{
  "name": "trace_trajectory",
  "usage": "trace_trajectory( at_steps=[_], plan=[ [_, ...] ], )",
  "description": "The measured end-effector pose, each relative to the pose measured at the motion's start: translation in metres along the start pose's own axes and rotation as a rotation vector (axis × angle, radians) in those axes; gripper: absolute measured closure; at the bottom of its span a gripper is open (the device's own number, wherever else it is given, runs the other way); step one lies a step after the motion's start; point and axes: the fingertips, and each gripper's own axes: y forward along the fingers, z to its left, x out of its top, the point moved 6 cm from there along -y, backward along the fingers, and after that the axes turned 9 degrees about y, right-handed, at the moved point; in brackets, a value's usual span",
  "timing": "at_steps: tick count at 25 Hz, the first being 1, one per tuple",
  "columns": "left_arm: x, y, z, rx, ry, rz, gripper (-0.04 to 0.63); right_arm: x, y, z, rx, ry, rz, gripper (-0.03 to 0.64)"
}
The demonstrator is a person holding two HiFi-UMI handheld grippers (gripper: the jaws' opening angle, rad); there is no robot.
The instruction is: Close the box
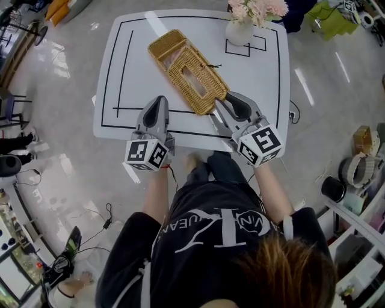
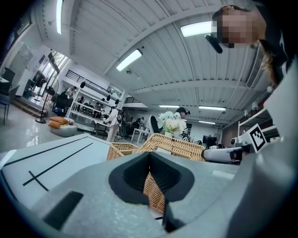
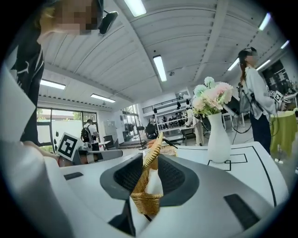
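First, nearest: person, dark printed shirt, seen from above. Hands are hidden under the marker cubes; the lower body is cut off by the frame.

Left gripper: over the table's near edge, jaws together, nothing between them. It is near the box's near end, not touching; in the left gripper view the wicker shows beyond the pads.

Right gripper: jaws apart, the box's near corner standing between them. Whether the pads touch the wicker cannot be made out. In the head view this gripper covers that corner.

Box: long, wicker, lying diagonally on the middle of the table. The near part has a top panel with an oblong slot; the far part is a lower open tray. Whether the panel sits fully down is unclear. Something white shows inside the near corner, not identifiable.

Table: white with black lines, its near edge partly hidden by both grippers.

Vase: white, upright near the far edge at a small black square outline, apart from the box. Flowers: pale, cropped by the top edge.

Farthest: bystander beyond the table. Room shelving is too small to list.
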Motion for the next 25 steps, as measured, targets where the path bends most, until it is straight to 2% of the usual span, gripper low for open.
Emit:
trace_trajectory(
  at_steps=[5,13,25],
  plan=[
    [-0.001,0.0,-0.002,0.006,0.002,0.012,0.584,-0.004,-0.001,-0.01,0.0,0.067,0.0,0.509],
    [-0.009,0.0,-0.003,0.012,-0.004,0.035,0.584,-0.008,-0.001,-0.024,-0.02,0.068,0.03,0.486],
    [-0.015,-0.006,-0.005,0.029,-0.009,0.049,0.584,-0.017,-0.001,-0.035,-0.021,0.151,0.049,0.477]
  ],
)
